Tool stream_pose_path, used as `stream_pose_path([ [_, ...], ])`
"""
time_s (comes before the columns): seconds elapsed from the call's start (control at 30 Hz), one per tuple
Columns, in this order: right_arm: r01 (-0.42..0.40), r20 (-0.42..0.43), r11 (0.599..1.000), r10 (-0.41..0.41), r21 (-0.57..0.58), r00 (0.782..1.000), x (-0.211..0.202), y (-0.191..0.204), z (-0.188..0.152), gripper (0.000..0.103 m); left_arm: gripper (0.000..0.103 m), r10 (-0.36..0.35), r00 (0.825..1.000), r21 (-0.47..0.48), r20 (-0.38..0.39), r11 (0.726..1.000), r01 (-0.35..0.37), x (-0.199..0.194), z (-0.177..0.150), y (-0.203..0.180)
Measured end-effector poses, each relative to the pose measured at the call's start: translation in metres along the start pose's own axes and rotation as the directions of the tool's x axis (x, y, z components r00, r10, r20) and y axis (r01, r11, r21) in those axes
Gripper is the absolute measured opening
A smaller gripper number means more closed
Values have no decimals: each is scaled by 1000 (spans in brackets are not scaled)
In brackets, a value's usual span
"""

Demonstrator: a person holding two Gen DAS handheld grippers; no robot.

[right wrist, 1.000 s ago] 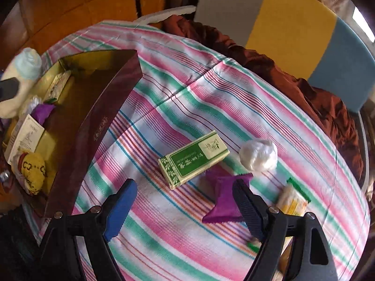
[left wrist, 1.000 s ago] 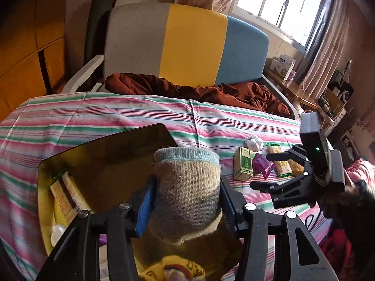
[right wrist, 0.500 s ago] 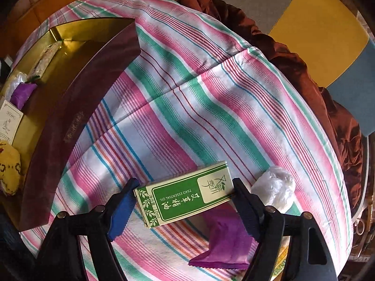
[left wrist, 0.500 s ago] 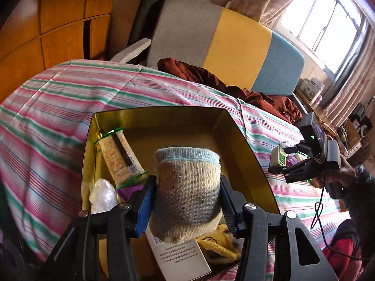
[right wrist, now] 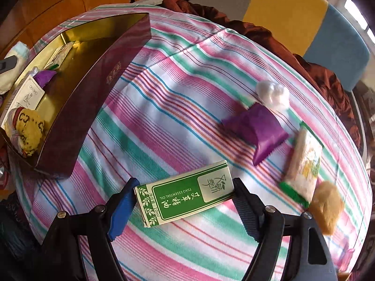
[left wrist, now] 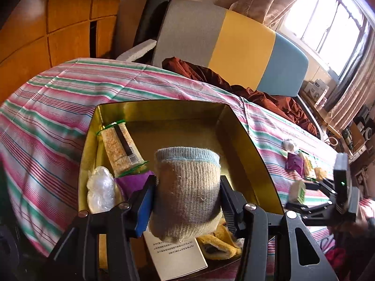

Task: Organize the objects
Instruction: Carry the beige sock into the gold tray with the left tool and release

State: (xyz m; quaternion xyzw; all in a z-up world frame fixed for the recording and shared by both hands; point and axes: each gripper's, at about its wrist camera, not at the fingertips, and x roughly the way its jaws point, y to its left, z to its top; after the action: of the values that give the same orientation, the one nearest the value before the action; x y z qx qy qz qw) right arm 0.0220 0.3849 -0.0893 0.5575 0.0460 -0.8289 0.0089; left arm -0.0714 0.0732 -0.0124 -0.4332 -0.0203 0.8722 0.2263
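A rolled grey-beige sock (left wrist: 187,175) with a pale blue cuff sits between the pads of my left gripper (left wrist: 187,183), which is shut on it just above the near end of the gold-lined tin (left wrist: 164,103). In the tin lie a cracker packet (left wrist: 119,145), a white plastic wad (left wrist: 100,192), a purple packet (left wrist: 131,182), a leaflet (left wrist: 178,255) and a yellow sock (left wrist: 218,243). My right gripper (right wrist: 185,183) is shut on the ends of a green essential-oil box (right wrist: 185,201), held above the striped cloth to the right of the tin's maroon wall (right wrist: 93,93).
On the cloth to the right lie a white wad (right wrist: 271,93), a purple packet (right wrist: 257,128), a cracker packet (right wrist: 304,164) and a tan lump (right wrist: 325,206). Beyond the table stand a grey, yellow and blue chair back (left wrist: 234,42) and crumpled brown fabric (left wrist: 257,91).
My left gripper carried the sock leftward over the tin. My right gripper came down around the green box, closed on it and drew it away from the purple packet.
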Motion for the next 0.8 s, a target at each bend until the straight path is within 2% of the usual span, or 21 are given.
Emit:
stream_pose_path([
  [0.1, 24, 13, 996, -25, 81, 1000, -1, -7, -7, 80, 53, 39, 999, 26, 26, 999, -39, -1, -2, -2],
  [0.2, 38, 16, 996, -39, 76, 999, 3, -7, -5, 79, 53, 47, 998, 36, 41, 998, -49, -1, -5, -3],
  [0.37, 39, 22, 997, -41, 73, 999, 3, -6, -4, 79, 53, 73, 997, 9, 17, 997, -73, 10, -4, 8],
  [0.57, 45, 21, 997, -46, 68, 999, 1, -3, -5, 79, 52, 48, 999, -77, -11, 996, -49, 22, 17, 34],
  [0.8, 45, 21, 997, -47, 70, 999, -1, 11, -4, 79, 53, 53, 998, -93, -43, 994, -56, 41, 39, 46],
])
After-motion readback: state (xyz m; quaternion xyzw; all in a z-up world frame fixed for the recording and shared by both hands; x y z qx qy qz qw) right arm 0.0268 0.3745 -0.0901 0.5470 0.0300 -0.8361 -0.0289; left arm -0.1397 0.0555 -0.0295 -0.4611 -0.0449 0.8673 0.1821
